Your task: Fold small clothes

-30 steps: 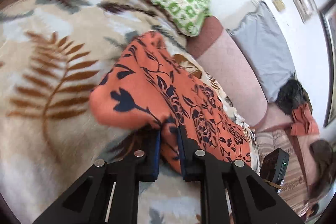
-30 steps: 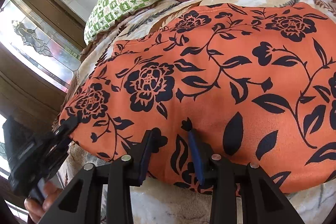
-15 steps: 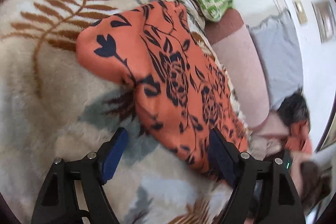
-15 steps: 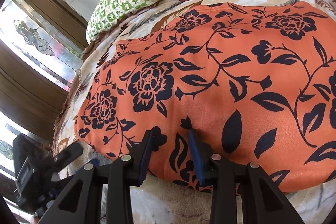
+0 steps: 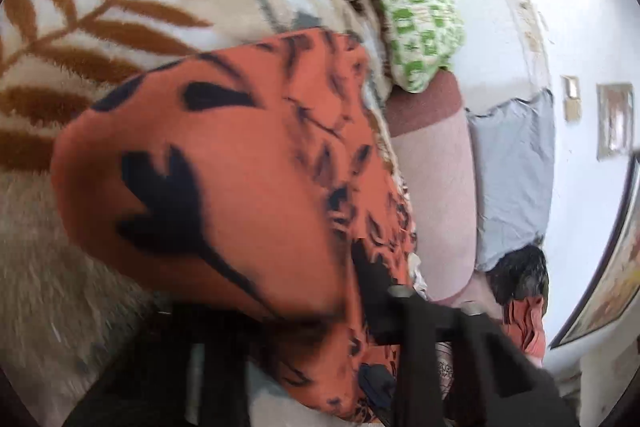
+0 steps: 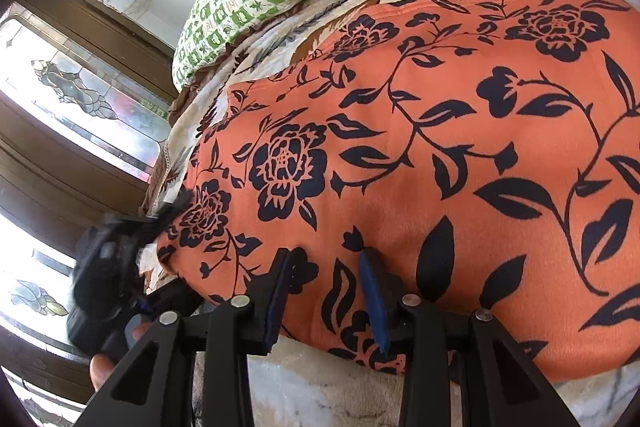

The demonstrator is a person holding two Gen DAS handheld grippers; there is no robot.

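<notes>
An orange garment with a black flower print lies spread on a beige leaf-patterned blanket. My right gripper is shut on the garment's near edge, with cloth pinched between its blue pads. In the left wrist view the garment's corner bulges up close, blurred, over my left gripper. Its fingers are mostly hidden by the cloth, and I cannot tell how its jaws stand. The left gripper also shows at the garment's left corner in the right wrist view.
A green-and-white checked pillow and a pink bolster lie at the head of the bed. A grey pillow leans on the white wall. More clothes lie by the bolster. A stained-glass window is on the left.
My left gripper was shut on the corner, then opened wide and pulled back. Now it is pushed in under the corner, which fills the view. The right gripper has not moved.
</notes>
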